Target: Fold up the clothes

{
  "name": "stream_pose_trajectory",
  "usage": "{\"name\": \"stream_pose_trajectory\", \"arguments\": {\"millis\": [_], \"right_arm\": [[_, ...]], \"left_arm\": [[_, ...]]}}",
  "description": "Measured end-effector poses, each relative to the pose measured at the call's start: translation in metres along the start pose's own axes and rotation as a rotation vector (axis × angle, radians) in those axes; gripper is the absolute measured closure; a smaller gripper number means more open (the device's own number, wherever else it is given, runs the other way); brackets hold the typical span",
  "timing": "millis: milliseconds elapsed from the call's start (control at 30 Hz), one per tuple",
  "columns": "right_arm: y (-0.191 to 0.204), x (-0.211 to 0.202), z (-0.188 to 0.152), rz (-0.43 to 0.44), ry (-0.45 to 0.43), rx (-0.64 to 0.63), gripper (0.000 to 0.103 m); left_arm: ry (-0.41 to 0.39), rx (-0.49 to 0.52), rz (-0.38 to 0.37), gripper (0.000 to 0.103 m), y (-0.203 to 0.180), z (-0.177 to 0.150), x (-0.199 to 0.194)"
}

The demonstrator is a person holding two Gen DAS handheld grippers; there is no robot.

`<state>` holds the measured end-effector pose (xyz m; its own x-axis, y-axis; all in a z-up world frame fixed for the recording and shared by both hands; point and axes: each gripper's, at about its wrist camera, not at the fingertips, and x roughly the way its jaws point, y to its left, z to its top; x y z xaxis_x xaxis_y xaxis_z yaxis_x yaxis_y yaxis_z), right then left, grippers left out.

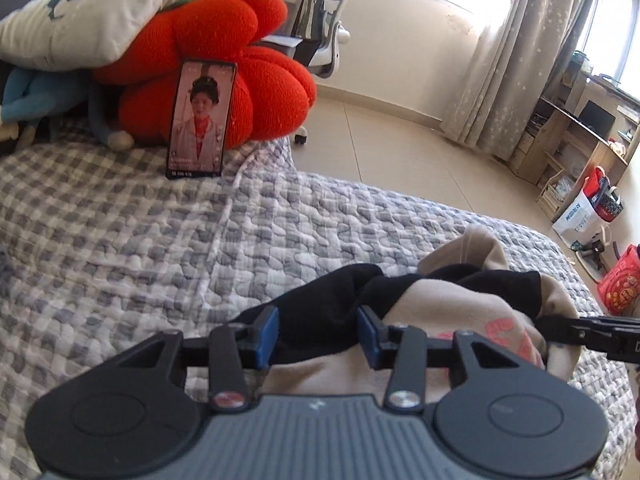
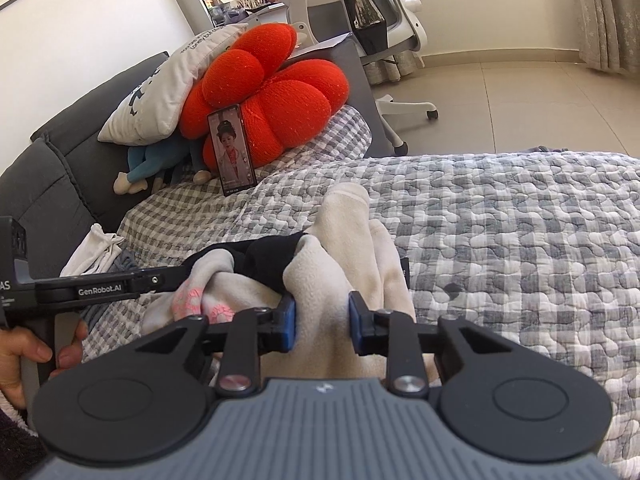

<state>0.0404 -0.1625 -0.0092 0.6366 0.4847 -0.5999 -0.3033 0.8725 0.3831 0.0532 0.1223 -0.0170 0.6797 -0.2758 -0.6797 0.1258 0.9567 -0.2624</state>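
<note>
A cream fleece garment [image 1: 460, 304] [image 2: 340, 264] with a pink print and a black part [image 1: 320, 300] [image 2: 268, 256] lies bunched on the grey checked quilt [image 1: 160, 240] [image 2: 520, 240]. My left gripper [image 1: 318, 334] stands open, and the black fabric lies in the gap between its blue pads. My right gripper [image 2: 322, 326] is shut on a fold of the cream fleece. In the right wrist view the left gripper's finger [image 2: 120, 284] reaches in from the left, held by a hand [image 2: 24, 356]. The right gripper's finger [image 1: 592, 330] shows at the right edge of the left wrist view.
A phone [image 1: 200, 120] [image 2: 234, 152] leans on a red cushion [image 1: 224, 40] [image 2: 280, 92] at the bed's head, under a white pillow [image 1: 100, 12]. A white cloth [image 2: 94, 252] lies by the grey headboard. Beyond the bed edge are tiled floor, an office chair [image 2: 380, 20] and bags [image 1: 592, 208].
</note>
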Motion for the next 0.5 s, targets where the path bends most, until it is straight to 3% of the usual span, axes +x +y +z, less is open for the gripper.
{"name": "stream_pose_trajectory", "arguments": {"millis": [167, 333, 500], "right_arm": [[-0.004, 0.003, -0.003, -0.005, 0.058, 0.001, 0.075], [-0.006, 0.013, -0.009, -0.039, 0.153, -0.012, 0.073], [-0.004, 0.009, -0.008, -0.053, 0.127, -0.025, 0.061]], "left_arm": [[0.080, -0.095, -0.097, 0.061, 0.007, -0.010, 0.011], [0.111, -0.099, -0.172, 0.080, -0.003, -0.018, 0.011], [0.111, -0.042, -0.166, 0.093, -0.019, -0.025, 0.010]]}}
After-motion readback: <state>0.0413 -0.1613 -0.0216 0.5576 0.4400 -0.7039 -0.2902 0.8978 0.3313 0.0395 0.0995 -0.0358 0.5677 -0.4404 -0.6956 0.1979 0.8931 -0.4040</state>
